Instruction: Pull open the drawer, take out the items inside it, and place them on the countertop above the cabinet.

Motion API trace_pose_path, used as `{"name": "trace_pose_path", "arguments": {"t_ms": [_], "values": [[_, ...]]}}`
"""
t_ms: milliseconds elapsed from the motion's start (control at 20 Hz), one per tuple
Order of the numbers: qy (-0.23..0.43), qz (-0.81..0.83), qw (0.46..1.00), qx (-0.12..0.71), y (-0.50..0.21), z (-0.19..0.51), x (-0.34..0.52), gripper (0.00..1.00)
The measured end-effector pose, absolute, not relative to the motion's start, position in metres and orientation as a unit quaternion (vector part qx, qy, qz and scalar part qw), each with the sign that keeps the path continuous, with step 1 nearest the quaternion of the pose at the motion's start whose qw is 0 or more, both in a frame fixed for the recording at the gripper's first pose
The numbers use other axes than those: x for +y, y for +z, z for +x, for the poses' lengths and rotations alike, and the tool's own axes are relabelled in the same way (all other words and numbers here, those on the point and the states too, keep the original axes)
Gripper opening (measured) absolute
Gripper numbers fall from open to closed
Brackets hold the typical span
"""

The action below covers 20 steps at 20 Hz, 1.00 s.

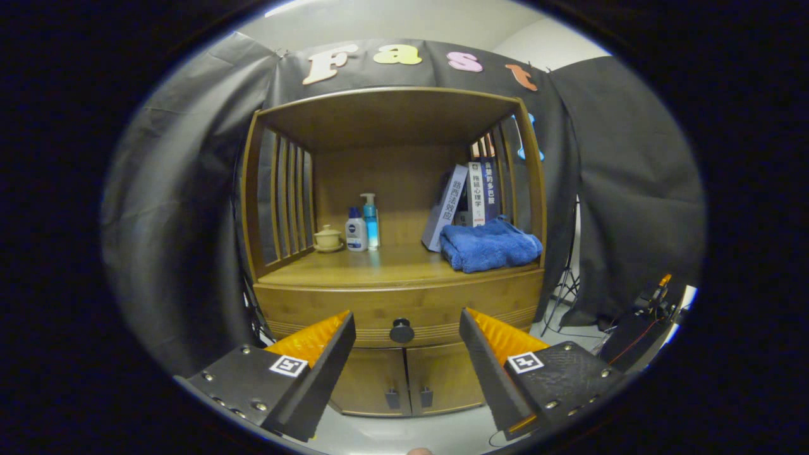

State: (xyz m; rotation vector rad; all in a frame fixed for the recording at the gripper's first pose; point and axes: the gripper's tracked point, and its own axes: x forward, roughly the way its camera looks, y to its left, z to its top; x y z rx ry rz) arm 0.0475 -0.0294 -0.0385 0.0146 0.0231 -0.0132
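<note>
A wooden cabinet stands ahead of me. Its drawer (354, 309) is closed and spans the cabinet's width under the countertop (379, 268). A round dark knob (401, 330) sits at the drawer's middle, just beyond my fingers and in line with the gap between them. My gripper (406, 328) is open and holds nothing; it hangs a short way in front of the drawer front without touching it. The drawer's contents are hidden.
On the countertop stand a small lidded cup (328, 238), two bottles (363, 227), several leaning books (464, 199) and a folded blue towel (490, 246). Two lower doors (407, 379) sit under the drawer. A tripod and cables (632, 316) lie to the right.
</note>
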Motion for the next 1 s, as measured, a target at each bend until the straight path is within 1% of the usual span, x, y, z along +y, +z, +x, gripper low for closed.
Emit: {"name": "trace_pose_path", "arguments": {"t_ms": [350,600,700,800,1000], "values": [[-0.009,0.016,0.999,0.031,-0.08,0.124,-0.03,0.99],[-0.006,-0.023,0.998,0.051,-0.114,0.168,-0.031,0.99],[0.004,-0.026,0.997,0.073,-0.134,0.18,-0.027,0.99],[0.021,-0.018,0.997,0.077,-0.144,0.192,-0.016,0.99],[0.004,-0.007,0.998,0.056,-0.142,0.192,-0.015,0.43]]}}
